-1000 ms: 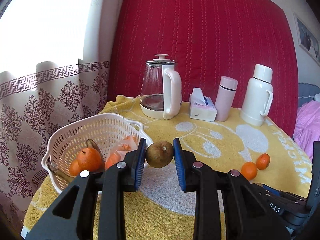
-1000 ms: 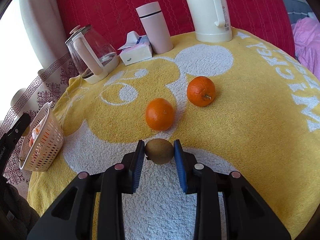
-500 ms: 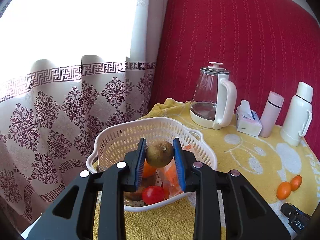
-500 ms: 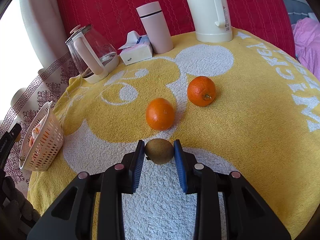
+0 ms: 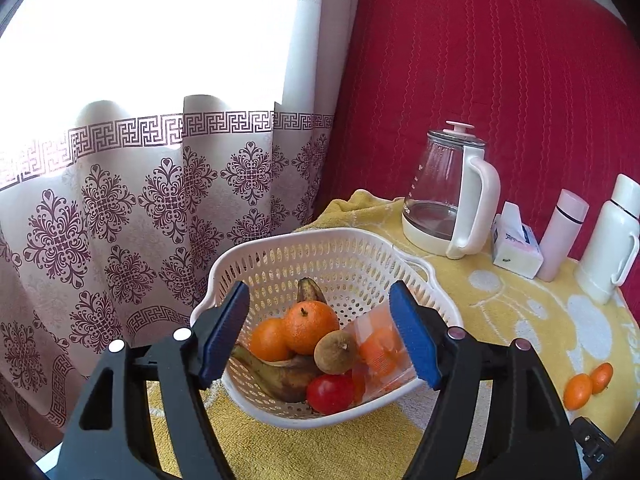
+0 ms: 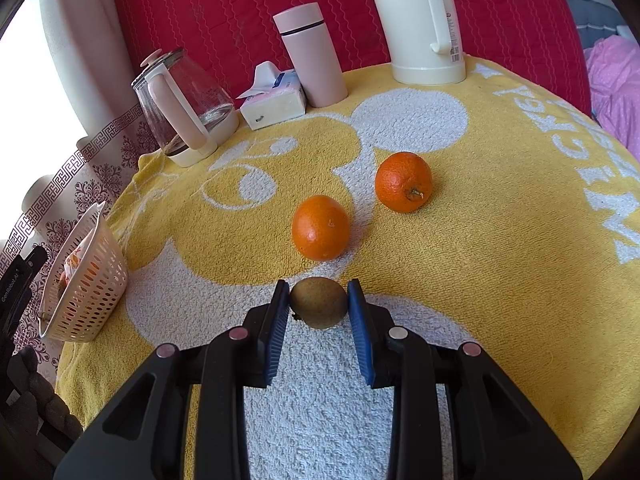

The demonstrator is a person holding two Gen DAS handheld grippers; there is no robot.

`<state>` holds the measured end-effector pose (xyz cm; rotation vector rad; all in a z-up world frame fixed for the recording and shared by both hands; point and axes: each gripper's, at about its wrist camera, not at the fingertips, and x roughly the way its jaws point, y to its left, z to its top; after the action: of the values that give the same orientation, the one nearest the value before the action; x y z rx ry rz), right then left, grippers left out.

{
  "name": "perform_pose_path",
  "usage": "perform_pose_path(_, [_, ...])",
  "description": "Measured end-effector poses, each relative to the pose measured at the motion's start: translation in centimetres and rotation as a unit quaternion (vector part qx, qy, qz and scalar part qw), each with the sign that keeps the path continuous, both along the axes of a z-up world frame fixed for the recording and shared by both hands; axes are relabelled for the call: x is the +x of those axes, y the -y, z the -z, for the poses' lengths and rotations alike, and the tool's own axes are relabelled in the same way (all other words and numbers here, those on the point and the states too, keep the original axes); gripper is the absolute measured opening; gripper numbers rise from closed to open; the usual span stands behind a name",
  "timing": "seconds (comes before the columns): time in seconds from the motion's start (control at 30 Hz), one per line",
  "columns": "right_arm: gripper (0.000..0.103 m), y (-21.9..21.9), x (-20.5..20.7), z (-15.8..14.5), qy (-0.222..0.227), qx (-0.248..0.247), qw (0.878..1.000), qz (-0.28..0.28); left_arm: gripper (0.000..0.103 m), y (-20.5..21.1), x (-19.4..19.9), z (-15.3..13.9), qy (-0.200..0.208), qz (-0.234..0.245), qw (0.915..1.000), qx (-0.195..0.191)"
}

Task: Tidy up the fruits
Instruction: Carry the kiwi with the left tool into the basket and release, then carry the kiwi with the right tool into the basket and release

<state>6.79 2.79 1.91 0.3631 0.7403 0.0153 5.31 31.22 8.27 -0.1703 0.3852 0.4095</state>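
Pinching a brown kiwi [image 6: 319, 307] (dull, fuzzy), right hand-held gripper [image 6: 319, 312], left hand-held gripper [image 5: 320, 338] spread.

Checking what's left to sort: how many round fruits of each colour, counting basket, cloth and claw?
Orange fruit: 4 (2 in basket, 2 on cloth)
Brown fruit: 2 (1 in basket, 1 in right claw)
Red fruit: 1
Total: 7
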Motion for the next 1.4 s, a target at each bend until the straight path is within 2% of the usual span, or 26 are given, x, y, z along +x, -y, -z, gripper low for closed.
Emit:
perform_pose_path(0.1, [0.03, -0.2, 0.0, 0.0, 0.0, 0.001, 1.0, -0.001, 0.074, -0.9, -0.2, -0.5, 0.005, 0.01, 0.9997, -0.022])
perform_pose_path(0.3, [0.03, -0.1, -0.1, -0.1, 0.002, 0.004, 1.0, -0.005, 0.074, -4.9, -0.2, -2.3, 0.009, 0.038, 0.9949, -0.093])
perform_pose_path(0.4, [0.03, -0.1, -0.1, -0.1, 0.003, 0.004, 1.0, -0.006, 0.074, -6.9, 0.0, -3.2, 0.002, 0.043, 0.9931, -0.11])
perform_pose_path(0.53, [0.03, -0.3, -0.2, -0.3, 0.007, 0.001, 1.0, -0.008, 0.074, -9.0, -0.5, -4.5, 0.012, 0.038, 0.9911, -0.127])
perform_pose_path(0.63, [0.03, -0.5, -0.4, -0.5, 0.012, -0.003, 1.0, -0.012, 0.074, -9.7, -1.2, -5.3, 0.021, 0.043, 0.993, -0.108])
perform_pose_path(0.77, [0.03, -1.0, -0.7, -0.8, 0.019, -0.004, 1.0, -0.023, 0.074, -10.8, -1.8, -6.1, 0.031, 0.047, 0.9916, -0.116])
perform_pose_path(1.3, [0.03, -1.8, -0.8, -0.8, 0.02, -0.012, 0.999, -0.036, 0.094, -11.7, -1.3, -6.1, 0.017, 0.036, 0.9966, -0.073])
perform_pose_path(1.4, [0.03, -2.6, -0.5, -1.4, 0.015, 0.012, 0.999, -0.05, 0.094, -11.6, -1.6, -6.3, 0.021, 0.03, 0.9975, -0.061])
